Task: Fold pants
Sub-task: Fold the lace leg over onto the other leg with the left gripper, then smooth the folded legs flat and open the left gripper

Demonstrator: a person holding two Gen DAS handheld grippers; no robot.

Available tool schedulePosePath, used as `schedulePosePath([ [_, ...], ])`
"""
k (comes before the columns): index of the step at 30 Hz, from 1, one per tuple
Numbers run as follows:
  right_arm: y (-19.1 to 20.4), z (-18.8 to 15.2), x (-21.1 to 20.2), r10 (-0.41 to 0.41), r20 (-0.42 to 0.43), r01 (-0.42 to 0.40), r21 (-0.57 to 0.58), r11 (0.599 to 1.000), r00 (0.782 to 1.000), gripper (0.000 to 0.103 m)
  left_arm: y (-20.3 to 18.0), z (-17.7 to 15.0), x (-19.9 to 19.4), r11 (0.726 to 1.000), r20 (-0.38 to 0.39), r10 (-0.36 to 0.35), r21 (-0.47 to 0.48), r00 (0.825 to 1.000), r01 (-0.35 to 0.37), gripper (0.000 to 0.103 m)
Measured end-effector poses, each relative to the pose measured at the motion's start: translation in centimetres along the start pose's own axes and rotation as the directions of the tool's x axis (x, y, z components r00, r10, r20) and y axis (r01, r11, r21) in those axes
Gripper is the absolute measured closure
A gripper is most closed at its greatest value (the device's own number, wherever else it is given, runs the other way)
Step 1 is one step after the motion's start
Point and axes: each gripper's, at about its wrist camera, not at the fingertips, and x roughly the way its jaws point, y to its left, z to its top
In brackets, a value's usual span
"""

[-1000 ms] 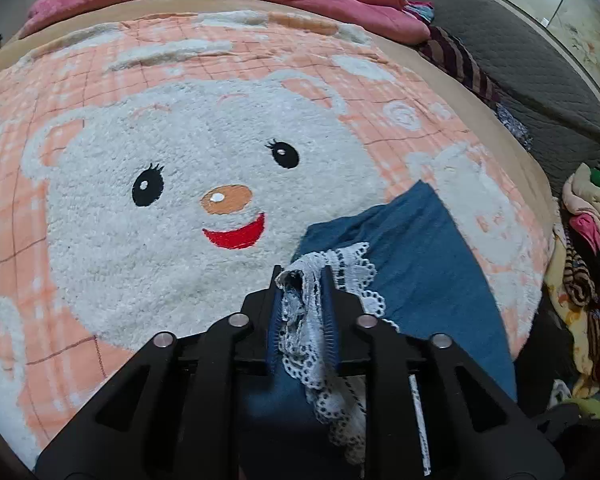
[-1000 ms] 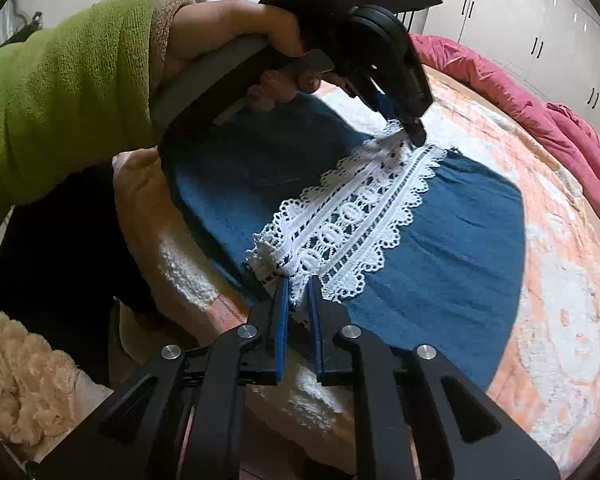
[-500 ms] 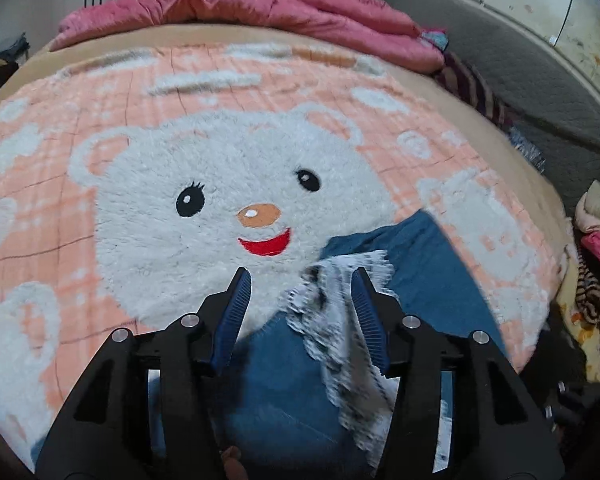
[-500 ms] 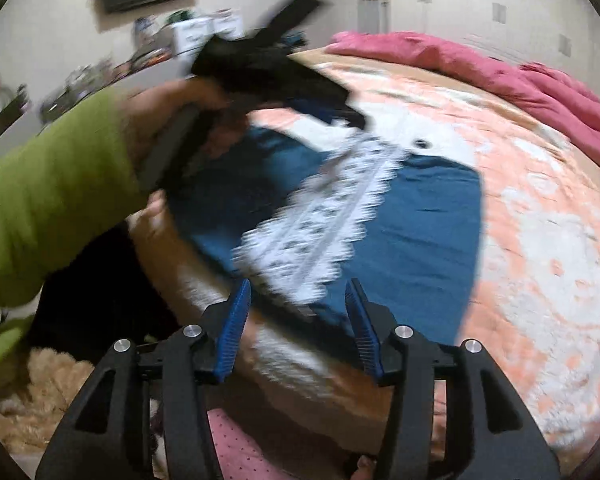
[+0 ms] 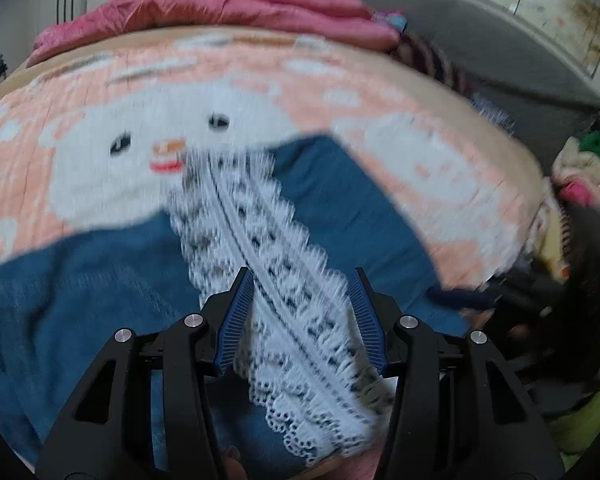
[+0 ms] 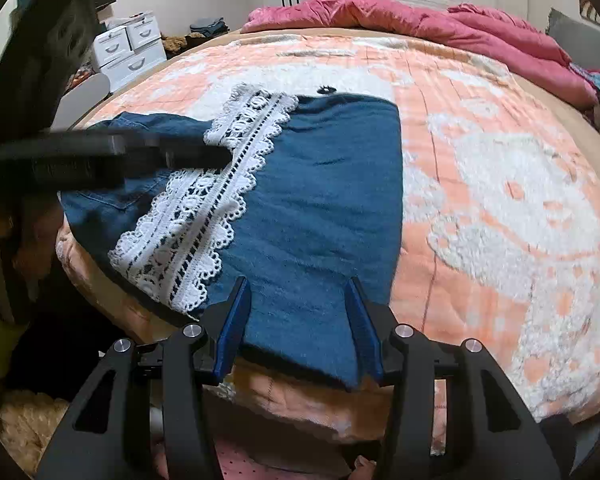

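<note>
Blue denim pants (image 6: 320, 200) lie folded on the bed's near corner, with a white lace band (image 6: 204, 216) flat across them. My right gripper (image 6: 298, 284) is open above the pants' near edge, and nothing is pressed between its pads. In the same view my left gripper (image 6: 216, 154) is a blurred black bar reaching in from the left over the lace. The left wrist view is blurred: the left gripper (image 5: 302, 276) stands open above the lace (image 5: 268, 240) and pants (image 5: 340, 208), with the lace showing between its fingers but not gripped.
A peach blanket with a white bear (image 6: 500, 200) covers the bed. A pink quilt (image 6: 420, 20) is bunched at the far side. White drawer boxes (image 6: 128, 52) stand beyond the bed's left edge. A pile of clothes (image 5: 580, 168) lies off its right edge.
Both grippers were shut on the ends of the lace band; both opened and let it go. The lace now lies flat on the pants, and both grippers have drawn back.
</note>
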Motion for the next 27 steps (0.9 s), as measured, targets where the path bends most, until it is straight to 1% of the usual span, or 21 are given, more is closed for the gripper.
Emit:
schedulePosePath([
  [3, 0.1, -0.2, -0.1, -0.002, 0.008, 0.002, -0.009, 1.0, 1.0, 0.053, 0.4, -0.8, 0.9, 0.999, -0.012, 0.044, 0.0, 0.999, -0.044, 0.061],
  [5, 0.2, -0.6, -0.1, -0.005, 0.018, 0.005, -0.015, 1.0, 1.0, 0.052, 1.0, -1.0, 0.9, 0.999, -0.008, 0.025, -0.025, 1.0, -0.026, 0.061],
  [11, 0.7, -0.7, -0.3, -0.027, 0.027, 0.027, -0.022, 0.999, 0.999, 0.051, 1.0, -1.3, 0.9, 0.999, 0.016, 0.032, -0.036, 0.999, -0.032, 0.061],
  [12, 0.6, -0.7, -0.5, -0.029, 0.028, 0.03, -0.016, 0.999, 0.999, 0.051, 0.8, -1.4, 0.6, 0.999, 0.016, 0.033, -0.04, 0.999, -0.032, 0.059],
  [13, 0.6, -0.7, -0.7, -0.031, 0.029, 0.031, -0.007, 0.999, 0.999, 0.051, 0.7, -1.4, 0.2, 0.999, 0.017, 0.029, -0.044, 0.999, -0.028, 0.053],
  [14, 0.5, -0.8, -1.0, -0.032, 0.034, 0.032, 0.003, 0.999, 0.999, 0.051, 0.6, -1.4, -0.2, 0.999, 0.021, 0.021, -0.045, 1.0, -0.02, 0.051],
  [17, 0.2, -0.9, -1.9, -0.038, 0.047, 0.037, 0.028, 0.999, 0.998, 0.048, 0.3, -1.5, -1.1, 0.998, 0.027, 0.026, -0.051, 0.999, -0.024, 0.05],
  [20, -0.1, -1.0, -2.6, -0.042, 0.06, 0.039, 0.048, 0.998, 0.997, 0.045, -0.1, -1.6, -2.1, 0.999, 0.041, 0.014, -0.048, 0.999, -0.012, 0.049],
  [24, -0.4, -1.1, -3.4, -0.048, 0.068, 0.043, 0.071, 0.997, 0.997, 0.04, -0.3, -1.6, -3.3, 0.998, 0.058, 0.031, -0.05, 0.998, -0.028, 0.044],
  [27, -0.3, -1.2, -4.0, -0.055, 0.079, 0.049, 0.076, 0.996, 0.995, 0.034, -0.5, -1.7, -4.2, 0.998, 0.067, 0.042, -0.051, 0.997, -0.039, 0.038],
])
